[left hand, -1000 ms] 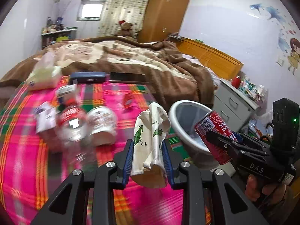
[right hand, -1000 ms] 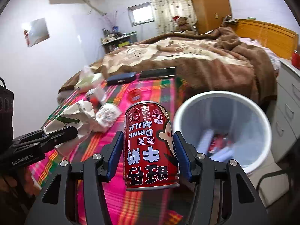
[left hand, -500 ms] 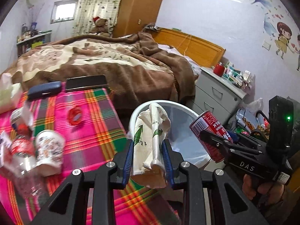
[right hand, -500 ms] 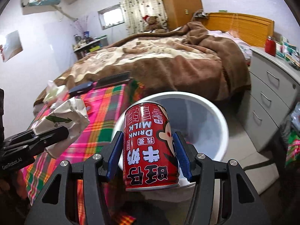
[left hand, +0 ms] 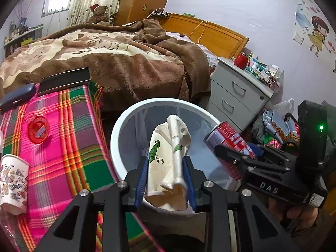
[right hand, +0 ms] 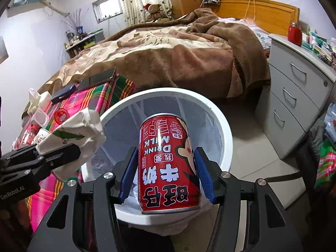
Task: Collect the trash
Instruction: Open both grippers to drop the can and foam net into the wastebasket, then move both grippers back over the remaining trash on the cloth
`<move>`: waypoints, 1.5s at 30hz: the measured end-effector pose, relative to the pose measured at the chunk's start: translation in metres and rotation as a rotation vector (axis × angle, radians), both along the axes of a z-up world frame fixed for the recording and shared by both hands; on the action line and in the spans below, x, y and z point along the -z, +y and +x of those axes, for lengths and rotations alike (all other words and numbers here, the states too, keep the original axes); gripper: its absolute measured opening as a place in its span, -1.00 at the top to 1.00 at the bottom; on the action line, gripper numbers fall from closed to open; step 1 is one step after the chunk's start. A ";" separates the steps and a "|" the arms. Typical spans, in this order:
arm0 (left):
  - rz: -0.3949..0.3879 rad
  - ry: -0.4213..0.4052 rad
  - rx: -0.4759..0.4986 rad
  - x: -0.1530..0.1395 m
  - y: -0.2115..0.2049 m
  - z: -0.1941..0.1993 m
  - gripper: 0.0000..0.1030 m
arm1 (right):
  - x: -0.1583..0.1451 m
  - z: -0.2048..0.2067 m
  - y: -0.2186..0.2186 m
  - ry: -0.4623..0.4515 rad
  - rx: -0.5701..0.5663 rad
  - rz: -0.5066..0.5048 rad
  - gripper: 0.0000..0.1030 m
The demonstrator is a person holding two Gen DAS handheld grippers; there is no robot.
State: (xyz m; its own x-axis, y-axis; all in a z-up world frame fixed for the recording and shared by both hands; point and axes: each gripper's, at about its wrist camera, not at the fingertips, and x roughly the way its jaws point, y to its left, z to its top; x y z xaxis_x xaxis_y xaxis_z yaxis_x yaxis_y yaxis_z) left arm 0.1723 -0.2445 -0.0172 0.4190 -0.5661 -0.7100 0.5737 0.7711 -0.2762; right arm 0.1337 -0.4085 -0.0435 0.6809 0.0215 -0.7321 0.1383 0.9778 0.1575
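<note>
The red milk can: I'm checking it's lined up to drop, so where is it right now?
The red milk can sits clamped in the right gripper, over the white trash bin, with the crumpled paper cup to its left.

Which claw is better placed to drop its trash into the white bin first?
Probably the right claw: its red milk can hangs over the white bin opening. The left claw holds its crumpled paper bag nearer the rim.

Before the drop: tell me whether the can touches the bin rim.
Cannot tell. The right wrist view shows the can overlapping the bin rim; neither view reveals a gap.
</note>
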 end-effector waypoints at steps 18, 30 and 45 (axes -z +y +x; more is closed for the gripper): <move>0.009 -0.040 -0.043 -0.012 0.019 -0.004 0.03 | -0.008 -0.002 0.002 -0.034 0.009 -0.003 -0.29; 0.009 -0.067 -0.133 -0.023 0.068 -0.023 0.03 | -0.020 -0.012 0.027 -0.081 0.001 -0.004 -0.29; 0.002 -0.112 -0.268 -0.034 0.140 -0.049 0.03 | -0.029 -0.015 0.081 -0.133 -0.102 -0.006 -0.29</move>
State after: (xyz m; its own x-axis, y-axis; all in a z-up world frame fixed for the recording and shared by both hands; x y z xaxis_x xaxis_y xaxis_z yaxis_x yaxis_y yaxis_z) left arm 0.1237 -0.1044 0.0168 0.6294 -0.4235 -0.6515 0.3763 0.8997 -0.2212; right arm 0.1184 -0.3273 -0.0147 0.7660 0.0917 -0.6362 0.0165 0.9866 0.1621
